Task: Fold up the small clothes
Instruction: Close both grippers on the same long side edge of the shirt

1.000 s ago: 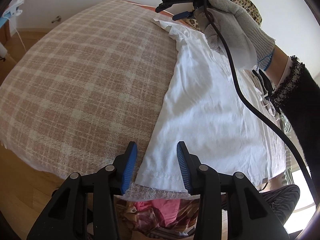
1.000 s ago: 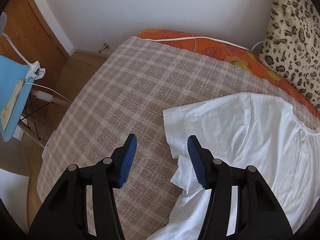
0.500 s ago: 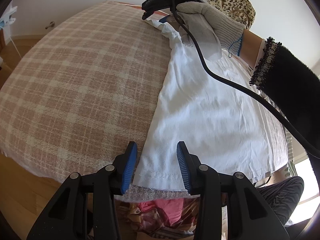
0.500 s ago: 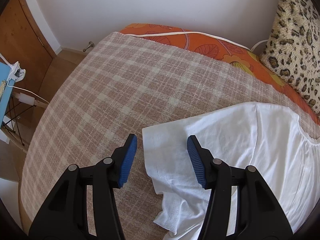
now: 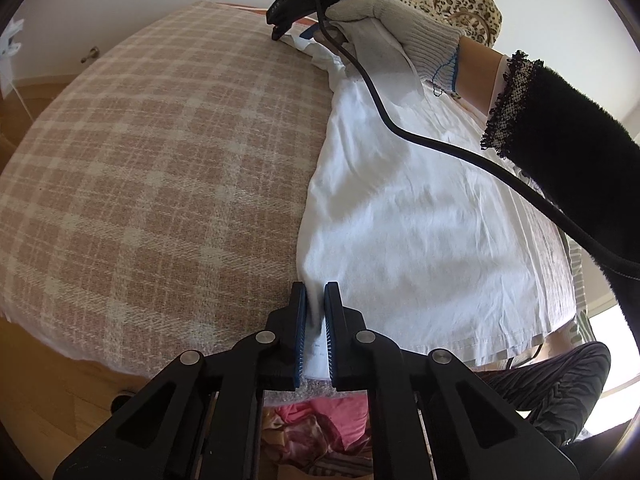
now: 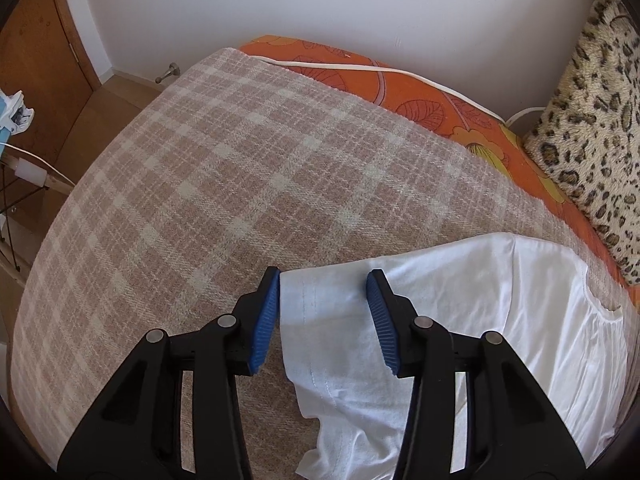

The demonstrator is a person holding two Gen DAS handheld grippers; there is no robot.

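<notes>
A white T-shirt lies flat on a pink plaid blanket. My left gripper is shut on the shirt's bottom left hem corner at the near bed edge. In the right wrist view my right gripper is open, its blue pads on either side of the white sleeve, which lies on the blanket. In the left wrist view the right gripper shows at the far end of the shirt, held by a gloved hand.
A leopard-print cushion and an orange sheet with a white cord lie at the bed's far side. A black cable crosses the shirt. Wooden floor and colourful clothes lie below the near edge.
My left gripper has closed on the shirt's hem corner. My right gripper has moved forward and down so its open pads now straddle the sleeve.
</notes>
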